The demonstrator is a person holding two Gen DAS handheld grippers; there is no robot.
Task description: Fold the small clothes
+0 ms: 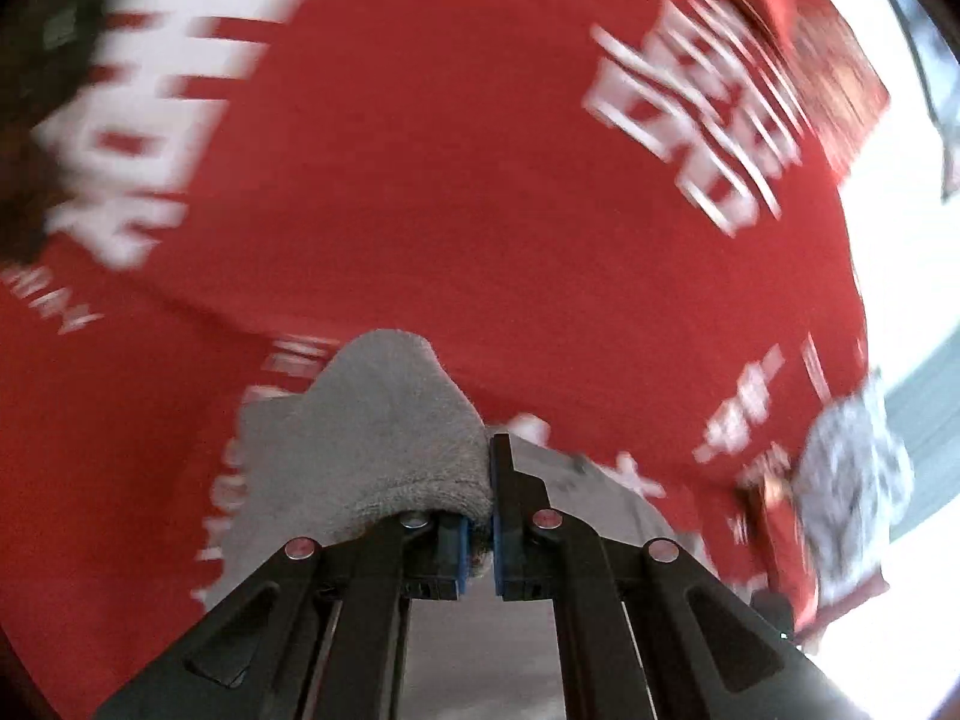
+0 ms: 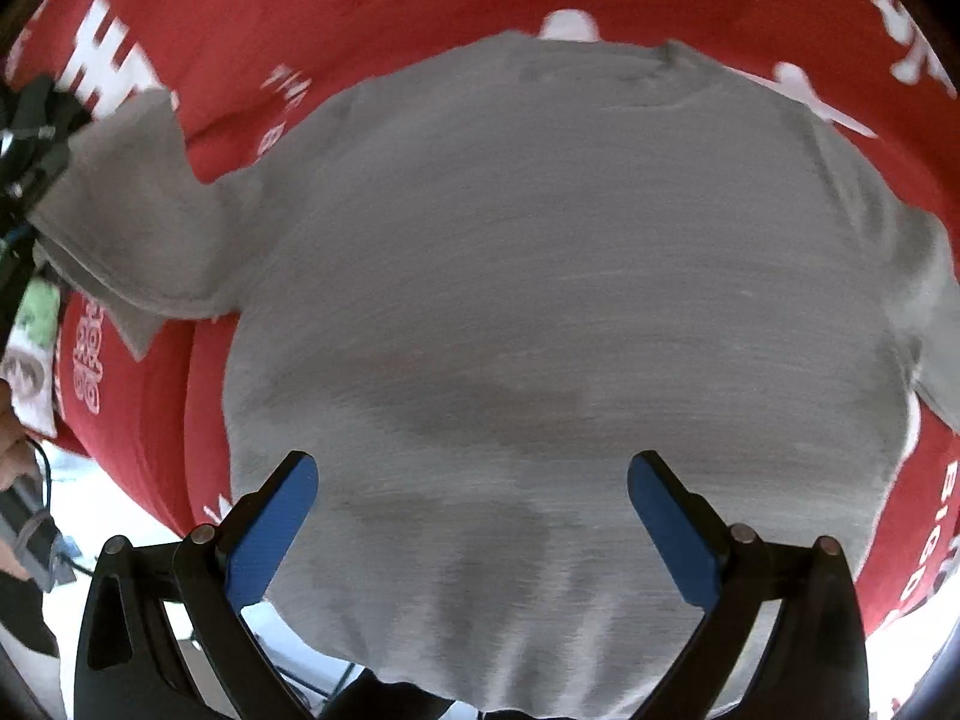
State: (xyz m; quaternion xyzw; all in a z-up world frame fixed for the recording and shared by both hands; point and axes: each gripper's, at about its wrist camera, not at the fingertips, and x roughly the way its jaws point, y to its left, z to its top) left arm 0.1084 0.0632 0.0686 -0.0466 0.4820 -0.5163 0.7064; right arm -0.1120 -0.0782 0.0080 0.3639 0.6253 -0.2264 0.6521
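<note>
A grey T-shirt lies spread flat on a red cloth with white print. My right gripper hangs open just above the shirt's lower part, with nothing between its blue pads. The shirt's left sleeve is lifted and pulled sideways by my left gripper. In the left wrist view that gripper is shut on a fold of the grey sleeve, which bunches over its left finger. The red cloth is blurred behind it.
A crumpled grey-and-white patterned cloth lies at the red cloth's right edge, beside a bright white surface. At the left border of the right wrist view are a person's hand and a small printed item.
</note>
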